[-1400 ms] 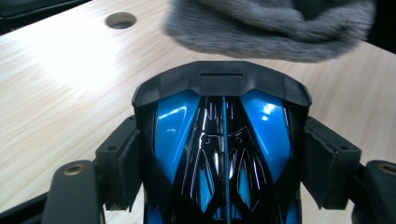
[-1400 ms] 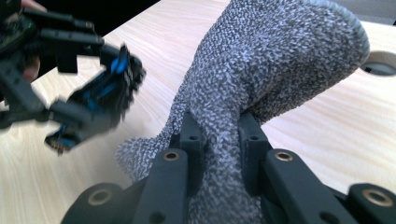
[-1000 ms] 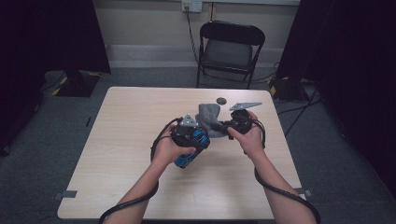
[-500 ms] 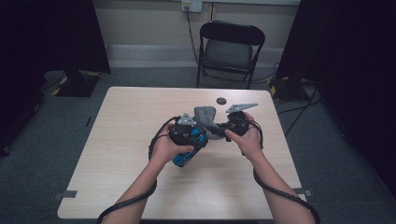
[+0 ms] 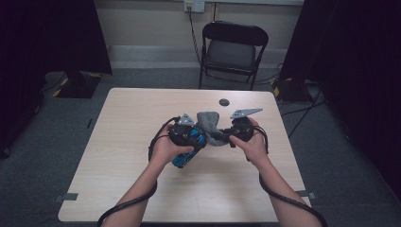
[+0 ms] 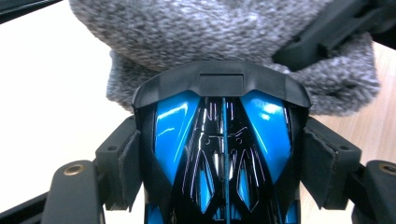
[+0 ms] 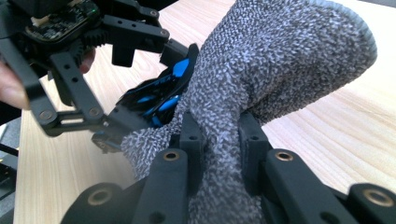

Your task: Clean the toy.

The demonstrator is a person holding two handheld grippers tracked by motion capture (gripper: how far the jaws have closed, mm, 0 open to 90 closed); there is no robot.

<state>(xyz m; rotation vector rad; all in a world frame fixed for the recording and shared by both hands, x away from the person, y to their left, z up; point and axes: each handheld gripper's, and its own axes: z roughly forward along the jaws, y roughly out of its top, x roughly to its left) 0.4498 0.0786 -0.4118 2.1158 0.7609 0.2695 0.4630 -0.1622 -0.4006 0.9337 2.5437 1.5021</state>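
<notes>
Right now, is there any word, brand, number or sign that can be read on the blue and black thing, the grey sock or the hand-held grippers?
None can be read.
Blue and black object: glossy panels and moulded lines, no letters.
Grey knitted sock: plain knit, no label.
Left hand-held gripper and right hand-held gripper: no markings.
Circuit board on the left one: any print is too small to read.

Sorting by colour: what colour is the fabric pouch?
Speckled grey knit pouch, clearest in the right gripper view.

No visible change between the frames
</notes>
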